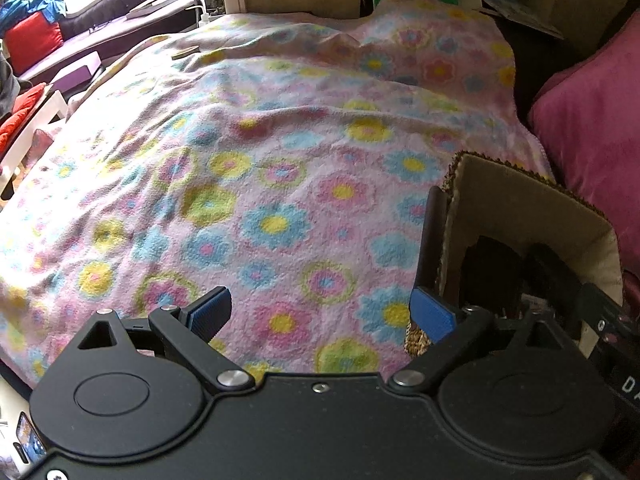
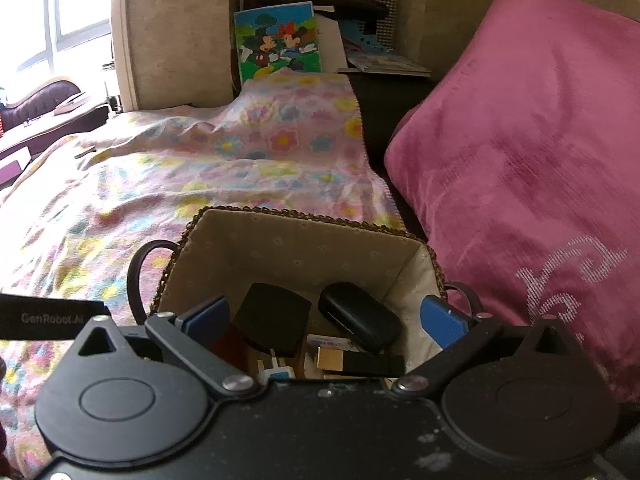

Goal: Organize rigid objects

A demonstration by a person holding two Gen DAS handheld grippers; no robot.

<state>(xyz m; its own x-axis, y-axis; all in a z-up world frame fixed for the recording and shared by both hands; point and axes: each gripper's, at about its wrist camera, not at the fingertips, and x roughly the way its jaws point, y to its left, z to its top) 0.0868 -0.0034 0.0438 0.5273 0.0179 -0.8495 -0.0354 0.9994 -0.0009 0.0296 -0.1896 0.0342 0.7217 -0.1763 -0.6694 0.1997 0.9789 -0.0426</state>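
Pink fleece blanket printed with blue, yellow and green flowers [image 1: 280, 152] covers the bed and fills most of the left wrist view. The left gripper [image 1: 320, 312] hangs over bare blanket, its blue-padded jaws spread wide with nothing between them; its right-hand pad lies just beside the near corner of a rectangular woven basket with a cream fabric lining [image 1: 520, 200], which stands on the blanket at the right edge, next to a magenta velvet cushion [image 1: 592, 120].

In the right wrist view the right gripper [image 2: 326, 322] is poised over the same basket [image 2: 296, 236], jaws fully apart and empty, one pad over each side of the opening. Inside the basket lie the gathered rigid objects: a flat black square case [image 2: 274, 318], a black oval case [image 2: 358, 316], a small white plug [image 2: 276, 368] and a tan cardboard box [image 2: 330, 358], piled together on the bottom. A dark loop handle [image 2: 136, 272] projects from the basket's left side. A cartoon-mouse picture [image 2: 278, 42] leans against the wall beyond the bed.
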